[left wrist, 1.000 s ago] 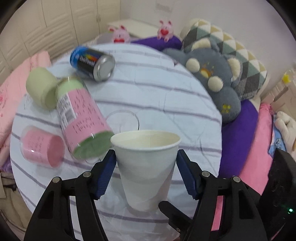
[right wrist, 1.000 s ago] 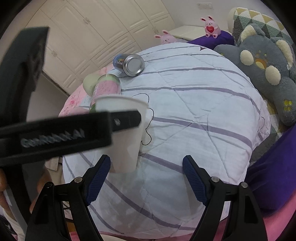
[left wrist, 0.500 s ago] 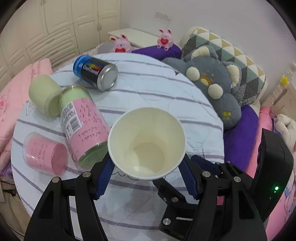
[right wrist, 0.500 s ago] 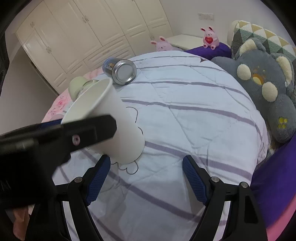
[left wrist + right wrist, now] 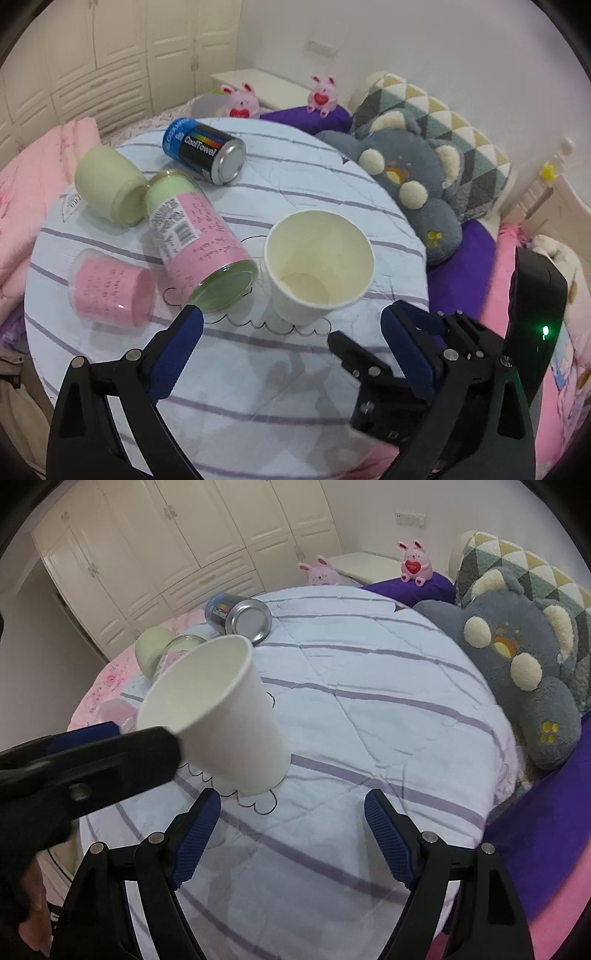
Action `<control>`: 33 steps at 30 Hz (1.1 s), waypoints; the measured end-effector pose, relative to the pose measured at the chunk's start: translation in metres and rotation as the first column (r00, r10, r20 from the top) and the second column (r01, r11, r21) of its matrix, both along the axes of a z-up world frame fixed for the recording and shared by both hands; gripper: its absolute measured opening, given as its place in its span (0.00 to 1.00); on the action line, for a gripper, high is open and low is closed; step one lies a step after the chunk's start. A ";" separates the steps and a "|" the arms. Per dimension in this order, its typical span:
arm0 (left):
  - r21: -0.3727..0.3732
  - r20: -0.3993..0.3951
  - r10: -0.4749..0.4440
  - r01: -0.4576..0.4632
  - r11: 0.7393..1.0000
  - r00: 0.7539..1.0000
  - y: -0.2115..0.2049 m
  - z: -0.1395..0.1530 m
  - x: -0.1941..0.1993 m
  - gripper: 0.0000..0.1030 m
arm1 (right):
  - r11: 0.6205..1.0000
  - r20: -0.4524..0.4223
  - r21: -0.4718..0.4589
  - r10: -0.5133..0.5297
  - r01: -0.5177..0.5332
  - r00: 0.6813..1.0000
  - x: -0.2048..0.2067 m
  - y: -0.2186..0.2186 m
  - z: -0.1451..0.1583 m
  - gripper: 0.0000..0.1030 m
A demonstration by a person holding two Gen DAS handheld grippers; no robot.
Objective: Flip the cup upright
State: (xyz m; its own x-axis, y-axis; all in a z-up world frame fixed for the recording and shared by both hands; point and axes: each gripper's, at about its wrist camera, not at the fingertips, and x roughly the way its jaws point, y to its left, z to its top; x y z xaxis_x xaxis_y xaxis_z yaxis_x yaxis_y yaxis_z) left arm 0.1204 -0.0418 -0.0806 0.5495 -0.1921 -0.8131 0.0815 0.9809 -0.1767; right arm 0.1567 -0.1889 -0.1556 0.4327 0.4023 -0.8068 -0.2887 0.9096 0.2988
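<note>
A white paper cup (image 5: 317, 266) stands mouth-up on the striped round table (image 5: 280, 384), on a cloud drawing. My left gripper (image 5: 291, 336) is open, its blue pads a little behind the cup and clear of it. In the right wrist view the cup (image 5: 229, 716) stands just ahead of my open, empty right gripper (image 5: 291, 812); the left gripper's black body (image 5: 85, 768) covers the cup's lower left side.
A pink-labelled jar (image 5: 199, 251), a small pink cup (image 5: 110, 288), a pale green cup (image 5: 107, 188) and a blue-black can (image 5: 205, 147) lie on their sides left of the cup. A grey plush pillow (image 5: 406, 188) lies off the table's right edge.
The left gripper held the cup, tilted it and set it on the table. It has now opened and pulled back, leaving the cup standing. The right gripper stayed open.
</note>
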 end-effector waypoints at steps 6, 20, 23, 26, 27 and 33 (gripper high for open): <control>0.038 0.082 0.028 -0.031 0.999 0.996 0.021 0.024 -0.030 0.99 | 0.999 0.032 -0.051 0.006 -0.005 0.999 -0.019 0.011 0.026 0.79; 0.044 0.230 0.014 -0.025 0.999 0.973 0.069 0.057 -0.079 1.00 | 0.986 0.121 -0.137 -0.077 0.094 0.990 -0.052 0.032 0.082 0.79; 0.033 0.270 0.002 -0.012 0.999 0.963 0.075 0.063 -0.087 1.00 | 0.983 0.163 -0.140 -0.095 0.118 0.982 -0.061 0.035 0.095 0.79; 0.028 0.305 -0.008 0.000 1.000 0.952 0.080 0.068 -0.093 1.00 | 0.979 0.216 -0.140 -0.113 0.145 0.970 -0.069 0.039 0.110 0.79; 0.027 0.313 -0.014 0.005 1.000 0.950 0.080 0.069 -0.095 1.00 | 0.978 0.233 -0.139 -0.117 0.152 0.965 -0.072 0.040 0.114 0.79; 0.028 0.389 -0.025 0.015 0.999 0.921 0.087 0.078 -0.108 1.00 | 0.968 0.363 -0.145 -0.142 0.206 0.921 -0.089 0.049 0.137 0.79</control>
